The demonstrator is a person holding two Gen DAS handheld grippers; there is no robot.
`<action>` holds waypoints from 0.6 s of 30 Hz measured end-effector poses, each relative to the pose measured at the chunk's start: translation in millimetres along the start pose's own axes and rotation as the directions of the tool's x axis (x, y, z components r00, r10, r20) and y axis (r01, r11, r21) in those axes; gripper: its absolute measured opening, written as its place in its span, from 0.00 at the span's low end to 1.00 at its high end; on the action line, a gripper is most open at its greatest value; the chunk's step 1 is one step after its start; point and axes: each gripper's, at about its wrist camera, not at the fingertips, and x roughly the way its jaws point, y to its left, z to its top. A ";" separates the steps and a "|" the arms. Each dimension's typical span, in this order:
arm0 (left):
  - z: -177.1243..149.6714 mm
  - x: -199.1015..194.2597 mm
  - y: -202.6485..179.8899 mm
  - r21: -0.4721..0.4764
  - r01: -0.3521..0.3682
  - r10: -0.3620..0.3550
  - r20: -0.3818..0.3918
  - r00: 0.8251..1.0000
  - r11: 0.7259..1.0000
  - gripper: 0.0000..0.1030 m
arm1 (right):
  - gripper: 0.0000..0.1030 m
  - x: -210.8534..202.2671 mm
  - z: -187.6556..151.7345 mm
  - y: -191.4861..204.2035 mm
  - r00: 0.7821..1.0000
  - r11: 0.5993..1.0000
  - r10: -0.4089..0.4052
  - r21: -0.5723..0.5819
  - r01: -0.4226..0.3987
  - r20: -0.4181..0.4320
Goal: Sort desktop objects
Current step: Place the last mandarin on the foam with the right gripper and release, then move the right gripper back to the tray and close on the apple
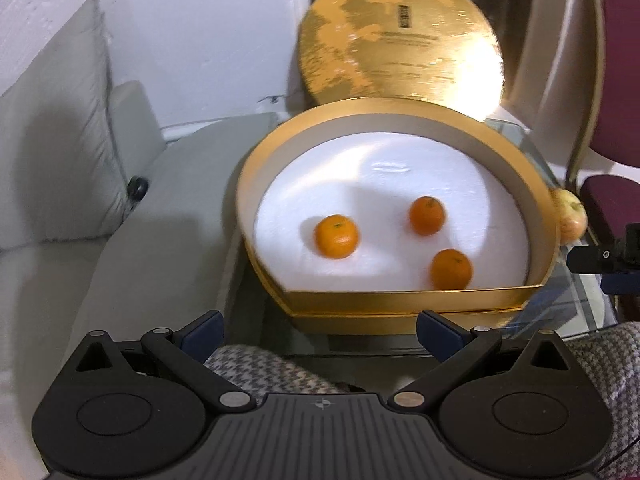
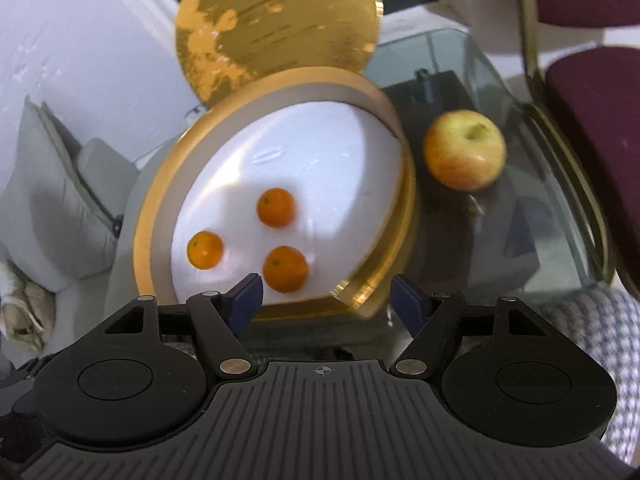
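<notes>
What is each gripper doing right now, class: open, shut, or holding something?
Left gripper: open, holding nothing.
Right gripper: open, holding nothing.

White wall (image 1: 180, 20), grey sofa cushions (image 1: 56, 140), maroon chair (image 2: 592, 92), glass table (image 2: 500, 80).

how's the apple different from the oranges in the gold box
Place: the apple sits on the glass table outside the gold box, while the three oranges lie inside it on the white liner.
Colour: the apple is yellow with a red blush; the oranges are plain orange.
Size: the apple looks clearly bigger than any one orange.
Shared: all are round, whole fruit, and neither gripper holds any.
</notes>
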 end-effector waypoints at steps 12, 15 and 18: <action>13.2 -8.3 -47.9 0.114 0.041 -0.044 0.024 0.999 0.993 0.99 | 0.83 -28.1 -9.9 -45.7 0.996 0.996 -0.064 0.070 0.060 0.064; 10.8 -7.6 -52.6 0.132 0.042 -0.045 0.014 0.999 0.990 0.99 | 0.83 -30.8 -10.4 -51.6 0.995 0.995 -0.075 0.079 0.069 0.073; 10.0 -7.0 -54.4 0.138 0.034 -0.036 0.008 0.999 0.990 0.99 | 0.90 -31.1 -10.6 -55.6 0.993 0.993 -0.084 0.087 0.077 0.081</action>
